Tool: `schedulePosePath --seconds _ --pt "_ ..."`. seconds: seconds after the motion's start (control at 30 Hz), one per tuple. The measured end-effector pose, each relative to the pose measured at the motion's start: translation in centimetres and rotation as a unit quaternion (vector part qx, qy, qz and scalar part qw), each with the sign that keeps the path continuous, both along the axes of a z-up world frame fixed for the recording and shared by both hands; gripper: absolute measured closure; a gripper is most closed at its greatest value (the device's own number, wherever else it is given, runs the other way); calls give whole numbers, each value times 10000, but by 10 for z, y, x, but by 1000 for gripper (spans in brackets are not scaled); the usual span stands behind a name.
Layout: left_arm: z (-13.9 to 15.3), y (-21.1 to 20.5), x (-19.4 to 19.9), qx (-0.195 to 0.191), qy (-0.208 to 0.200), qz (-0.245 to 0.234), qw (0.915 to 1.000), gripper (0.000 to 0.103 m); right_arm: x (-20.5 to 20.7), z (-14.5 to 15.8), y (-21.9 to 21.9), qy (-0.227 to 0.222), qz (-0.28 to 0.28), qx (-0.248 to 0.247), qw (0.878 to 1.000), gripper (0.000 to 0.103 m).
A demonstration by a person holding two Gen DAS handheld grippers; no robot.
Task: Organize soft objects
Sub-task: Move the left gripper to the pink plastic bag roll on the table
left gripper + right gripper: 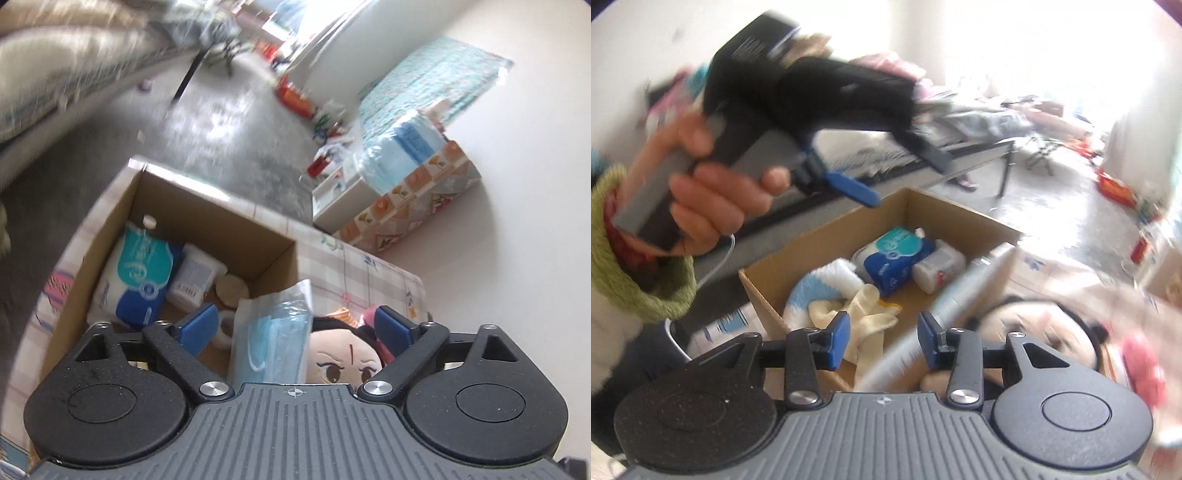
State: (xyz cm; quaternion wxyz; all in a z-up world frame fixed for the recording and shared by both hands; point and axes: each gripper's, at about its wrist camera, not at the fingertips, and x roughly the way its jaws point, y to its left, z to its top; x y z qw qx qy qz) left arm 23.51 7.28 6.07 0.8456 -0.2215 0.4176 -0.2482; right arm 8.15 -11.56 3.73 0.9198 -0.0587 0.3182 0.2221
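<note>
We find the left gripper (291, 328) with its blue fingers (195, 326) spread wide apart, and nothing pressed by either one; a clear bag of blue face masks (271, 339) stands between them, leaning on the near corner of the cardboard box (273, 254), but neither finger touches it. We note a plush doll (345, 360) just right of the bag, outside the box, lying on the checked cloth of the table (369, 273). Inside the box we record a blue-and-white tissue pack (138, 277), a white wrapped packet (195, 275) beside it, and a pale round item (231, 290) at the box's near corner, which we cannot identify. From the right wrist view, the right gripper (884, 338) has its fingers (838, 339) part-way apart with nothing clamped; the mask bag appears there as a blurred pale streak passing between them, and we cannot tell whether it touches either finger. The same view shows a blue-and-white fluffy cloth (820, 288) and a pair of cream gloves (857, 310) lying in the near part of the box, with the tissue pack farther back. The person's left hand (709, 192), with a green cuff (635, 273) at the wrist, grips the handle of the left gripper above and left of the box. The doll is heavily blurred at lower right of this view
</note>
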Motion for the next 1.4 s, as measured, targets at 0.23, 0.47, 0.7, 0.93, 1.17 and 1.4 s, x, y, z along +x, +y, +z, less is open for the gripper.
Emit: schedulePosePath --seconds 0.23,0.47,0.7,0.93,1.17,1.4 --pt "20 -39 -60 749 -975 -265 9921 0 -66 -12 -81 -35 -1481 1014 9837 60" --pt "22 -104 -114 1700 -1838 -731 9654 0 -112 -35 -141 -389 -2828 1297 9496 22" --pt "8 -172 -137 2143 -2065 -1176 9474 0 -130 -44 -172 -1185 -3581 867 9221 0" --pt "1 -237 -126 2629 -2129 -1099 9346 0 -110 -56 -199 -1229 -3672 1001 9165 0" --pt "-5 -294 -84 2898 -1911 -1150 9307 0 -76 -62 -212 -1251 -3517 868 9236 0" --pt "-37 -332 -5 2681 -437 -1137 9557 0 -38 -70 -216 -1161 -3369 691 9318 0"
